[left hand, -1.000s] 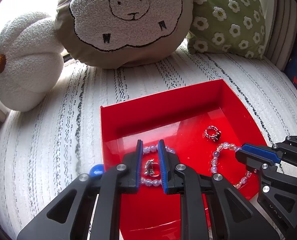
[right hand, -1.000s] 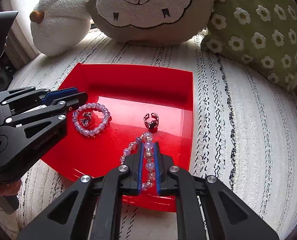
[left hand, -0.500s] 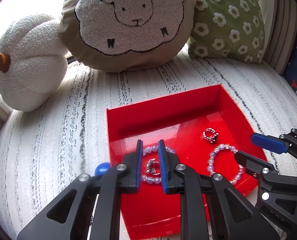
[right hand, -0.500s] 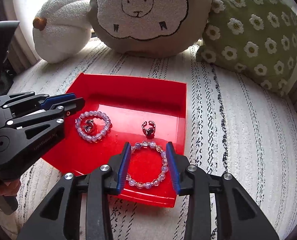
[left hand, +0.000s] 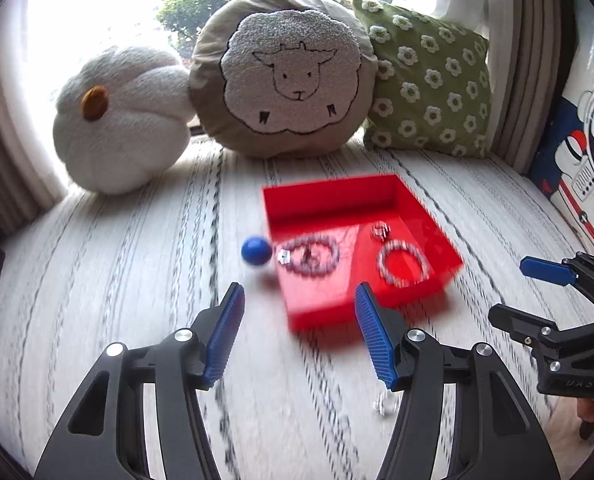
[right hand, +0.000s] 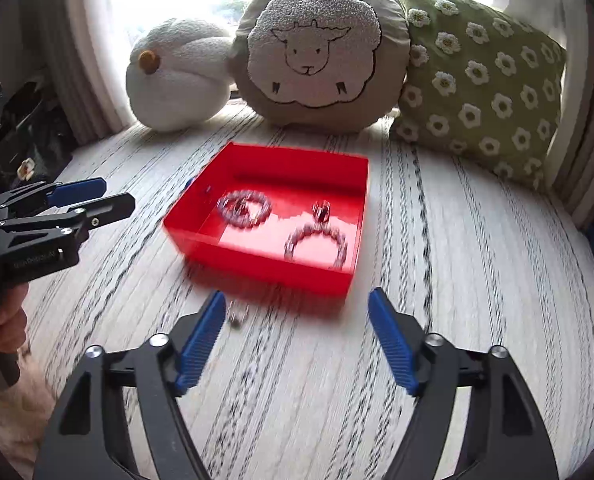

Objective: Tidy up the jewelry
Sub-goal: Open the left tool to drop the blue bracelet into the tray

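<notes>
Two near, somewhat blurred, downward wrist views sharing the red tray.

Home window seat, plush cushions

We see the red tray and its two bead bracelets smeared by motion blur, so single beads cannot be told apart. The ring at the tray's one o'clock is too blurred to make out. A small pale object at five o'clock on the striped cover stays unidentifiable. The astronaut cushion is cut off at three o'clock.
</notes>
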The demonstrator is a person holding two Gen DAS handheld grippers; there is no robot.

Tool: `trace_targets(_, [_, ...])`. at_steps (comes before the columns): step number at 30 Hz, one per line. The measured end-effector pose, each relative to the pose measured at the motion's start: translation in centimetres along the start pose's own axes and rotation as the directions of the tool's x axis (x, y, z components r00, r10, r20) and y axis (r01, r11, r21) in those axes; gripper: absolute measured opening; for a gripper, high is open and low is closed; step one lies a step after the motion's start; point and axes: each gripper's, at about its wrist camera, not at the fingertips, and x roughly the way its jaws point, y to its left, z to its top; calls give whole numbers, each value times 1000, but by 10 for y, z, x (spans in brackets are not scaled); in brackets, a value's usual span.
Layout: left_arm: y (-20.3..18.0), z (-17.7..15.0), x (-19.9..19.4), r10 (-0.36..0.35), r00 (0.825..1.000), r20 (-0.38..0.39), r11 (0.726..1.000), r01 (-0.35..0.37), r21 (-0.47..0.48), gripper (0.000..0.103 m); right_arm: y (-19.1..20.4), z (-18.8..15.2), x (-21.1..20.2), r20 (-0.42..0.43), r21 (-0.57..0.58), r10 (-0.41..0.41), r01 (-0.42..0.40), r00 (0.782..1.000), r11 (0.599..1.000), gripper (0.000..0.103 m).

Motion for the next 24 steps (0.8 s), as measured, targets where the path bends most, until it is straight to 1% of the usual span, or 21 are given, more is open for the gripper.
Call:
trace_targets(1, [1,-12,-4,1,1000,-1,1000,-1,-4,58,4,-14,-3,-2,0,3,-3,1000,1000,77])
trace_targets(2, [0,-25,-8,3,1000,-1,1000,-3,-4,72,6,-26,-5,0,-1,9,-9,1000,1000,78])
trace_targets(3, [-2,-38,-12,1,1000,7,1000,0,-3,87,9,-37,-5,6,0,15,-15,1000,1000,82])
trace_targets(4, [-4,-53,-16,-3,1000,25,1000,3,-7,88,12,-49,-6,8,2,13,-13,1000,1000,85])
trace_targets(7, [-17,-85,-19,4,999,43,1000,-5,7,87,17,-74,-3,2,5,8,-8,1000,1000,86])
trace_targets(9, [-25,-99,-17,-8,999,44,1000,7,21,87,18,-81,1,-10,4,3,-3,1000,1000,86])
trace_targets(11, [-32,-106,-13,-30,999,36,999,29,27,87,15,-84,3,-17,9,-6,6,1000,1000,86])
trace_targets(14, [-41,-106,-3,-35,999,18,999,34,36,87,7,-84,1,-5,28,-28,28,1000,999,86])
trace_targets(16, [-44,-104,3,-31,999,17,999,31,18,87,2,-83,-1,6,34,-43,43,999,998,86])
trace_targets(20, [-49,-98,22,18,1000,-8,1000,-18,-21,86,-5,-82,-4,14,46,-54,53,998,998,86])
trace_targets(24, [-60,-95,37,44,998,-33,999,-44,2,86,-7,-82,-6,18,43,-39,38,999,998,86])
